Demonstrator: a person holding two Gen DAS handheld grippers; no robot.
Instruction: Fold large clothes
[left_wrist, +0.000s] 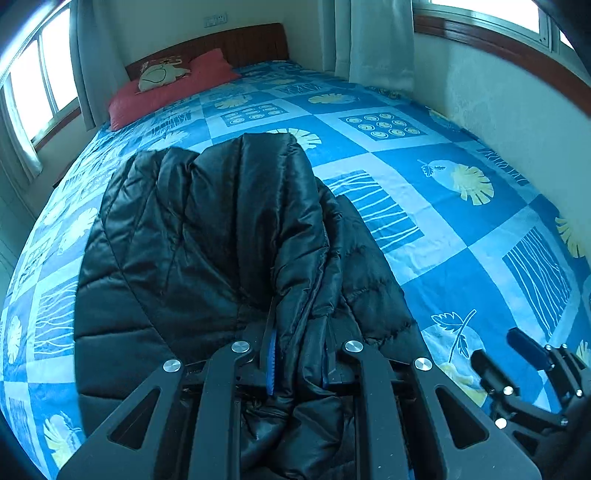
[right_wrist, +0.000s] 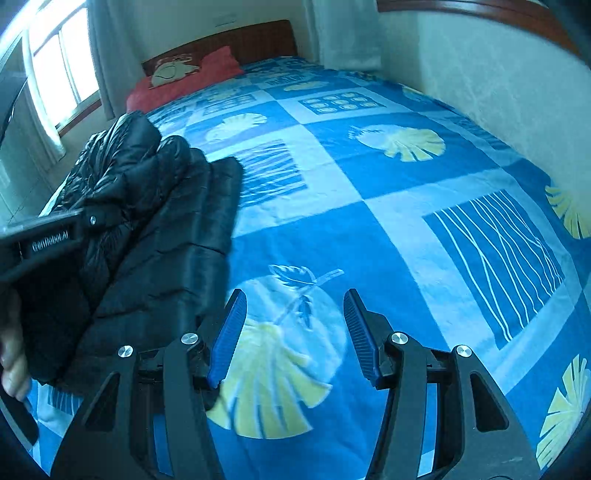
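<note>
Here the left gripper (left_wrist: 299, 363) is clenching a thick fold of the black puffer jacket (left_wrist: 221, 229); the cloth is filling the whole gap between its two fingers and is bunching up toward the lens. In the left wrist view the jacket is lying on the blue patterned bedsheet (left_wrist: 424, 177), spreading from the gripper at 6 o'clock up to about 12 o'clock, with one half folded over the other, so that a lower layer is showing along its edge at 3 o'clock. The right gripper (left_wrist: 517, 354) is appearing in that same view at 4 o'clock, just beside the jacket edge and apart from it.

In the right wrist view the right gripper (right_wrist: 295, 332) is standing released, its blue pads (right_wrist: 229, 336) wide apart with only bedsheet showing between them. The jacket is lying at 9 o'clock of this gripper, close to its left finger. The left gripper's body is showing at the 9 o'clock border.

At 11 o'clock, well apart, a red pillow (left_wrist: 162, 92) is resting against the wooden headboard (left_wrist: 243, 44).
</note>
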